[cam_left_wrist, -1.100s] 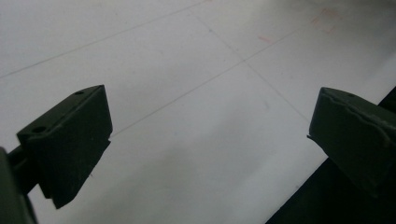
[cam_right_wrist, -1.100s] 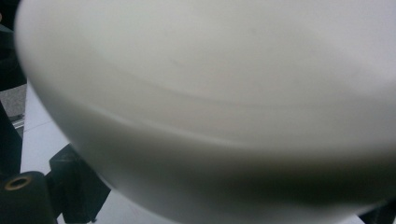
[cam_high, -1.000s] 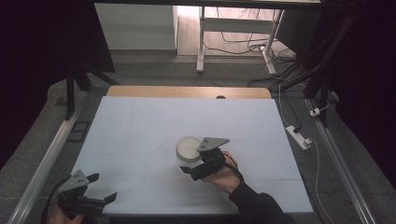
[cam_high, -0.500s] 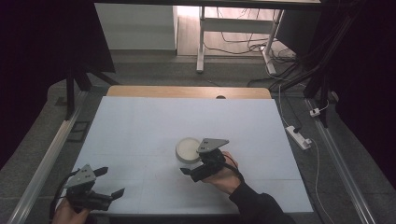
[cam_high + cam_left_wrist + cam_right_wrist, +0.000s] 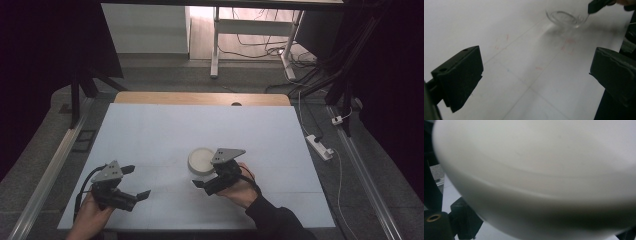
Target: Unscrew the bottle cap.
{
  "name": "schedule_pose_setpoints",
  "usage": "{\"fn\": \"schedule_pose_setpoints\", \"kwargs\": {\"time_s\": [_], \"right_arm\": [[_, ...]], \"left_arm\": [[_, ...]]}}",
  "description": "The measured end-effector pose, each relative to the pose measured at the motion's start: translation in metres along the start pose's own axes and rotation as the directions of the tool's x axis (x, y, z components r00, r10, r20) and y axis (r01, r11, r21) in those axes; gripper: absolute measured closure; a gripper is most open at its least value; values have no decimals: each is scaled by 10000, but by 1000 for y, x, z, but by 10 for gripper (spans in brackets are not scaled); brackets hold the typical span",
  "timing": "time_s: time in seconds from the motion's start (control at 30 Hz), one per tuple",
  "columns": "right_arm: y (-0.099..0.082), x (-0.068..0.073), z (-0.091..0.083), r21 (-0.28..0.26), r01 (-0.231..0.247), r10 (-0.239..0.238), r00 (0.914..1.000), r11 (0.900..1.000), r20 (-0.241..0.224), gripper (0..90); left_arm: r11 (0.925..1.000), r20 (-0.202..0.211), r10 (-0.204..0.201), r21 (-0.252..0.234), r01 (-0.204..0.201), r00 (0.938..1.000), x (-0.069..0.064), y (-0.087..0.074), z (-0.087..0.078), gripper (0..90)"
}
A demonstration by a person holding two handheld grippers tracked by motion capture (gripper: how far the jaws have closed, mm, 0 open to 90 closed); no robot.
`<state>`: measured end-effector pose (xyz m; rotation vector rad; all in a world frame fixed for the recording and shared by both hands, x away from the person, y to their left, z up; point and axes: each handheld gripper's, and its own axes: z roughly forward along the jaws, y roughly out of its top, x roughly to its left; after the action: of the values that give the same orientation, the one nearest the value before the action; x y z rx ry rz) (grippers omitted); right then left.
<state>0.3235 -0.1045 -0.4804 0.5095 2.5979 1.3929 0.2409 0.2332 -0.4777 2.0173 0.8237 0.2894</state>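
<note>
White bowl [image 5: 202,161] stood near the middle of the white bench [image 5: 165,130] in the high view, and my right gripper [image 5: 214,183] was just at its near side, low against the wall. I could not tell from there if the fingers pinched the rim or only lay beside it. My left gripper [image 5: 131,182] hung over the near left part of the bench, well apart from the bowl, its fingers spread and empty.

From the left gripper view, both black fingers [image 5: 459,77] stood wide open over bare bench with faint pencil lines, and the bowl [image 5: 564,15] sat far ahead with the other gripper's tip next to it.

From the right gripper view, the bowl's pale wall [image 5: 536,170] was very close and blurred; one dark finger [image 5: 461,222] showed under it, so the grip stayed unclear to me.

I judged the step as taking hold of the bowl. The next move called for a firm pinch on the rim before any lift. Nothing stood in the way on the bench.
</note>
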Motion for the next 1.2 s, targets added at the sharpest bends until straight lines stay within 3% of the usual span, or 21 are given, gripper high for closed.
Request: {"fn": "schedule_pose_setpoints", "kwargs": {"time_s": [0.43,0.67,0.83,0.9,1.0,1.2], "right_arm": [[0,1,0,-29,61,-62,9999,10000,-83,72],[0,1,1,-31,99,-99,9998,9999,-186,72],[0,2,1,-28,185,-186,9995,9998,-274,72],[0,3,1,-13,187,-187,9994,9998,-304,72],[0,3,2,12,278,-278,9991,9996,-336,72],[0,4,3,42,341,-339,9983,9994,-465,72]], "left_arm": [[9942,692,1070,-180,-1060,9919,3,37,23,0],[9862,1237,1658,-179,-1648,9784,1,58,37,0],[9805,1740,1963,-236,-1952,9650,-3,72,52,0],[9785,2010,2055,-264,-2044,9578,-5,78,57,0],[9739,2500,2255,-324,-2246,9416,-7,86,64,0],[9643,2874,2586,-200,-2641,9223,-11,98,80,0]]}}
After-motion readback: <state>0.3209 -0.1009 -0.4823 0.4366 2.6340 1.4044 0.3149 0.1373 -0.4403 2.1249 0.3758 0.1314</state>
